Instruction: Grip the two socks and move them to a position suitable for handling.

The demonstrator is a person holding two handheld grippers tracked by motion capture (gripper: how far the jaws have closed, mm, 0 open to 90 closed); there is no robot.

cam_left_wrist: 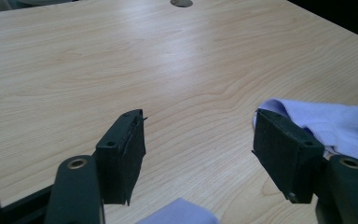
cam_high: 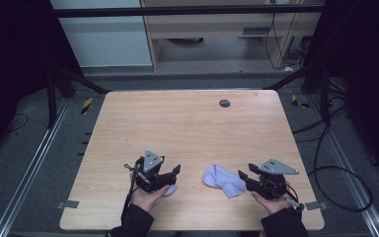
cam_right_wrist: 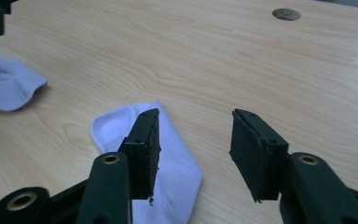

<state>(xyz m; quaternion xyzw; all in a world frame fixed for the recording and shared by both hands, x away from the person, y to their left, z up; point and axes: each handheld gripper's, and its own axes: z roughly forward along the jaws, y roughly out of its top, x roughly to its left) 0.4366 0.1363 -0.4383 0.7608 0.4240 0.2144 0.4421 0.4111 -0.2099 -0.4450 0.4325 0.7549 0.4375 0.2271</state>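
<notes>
Socks, pale lilac, two: one flat on tabletop beside right gripper, one under left gripper; fingers apart, unladen; best pinched at cuff edge, lifted level.

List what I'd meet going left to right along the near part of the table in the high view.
Left gripper → small lavender sock tucked by that hand → larger lavender sock → right gripper. Both grippers are open, holding nothing.
</notes>
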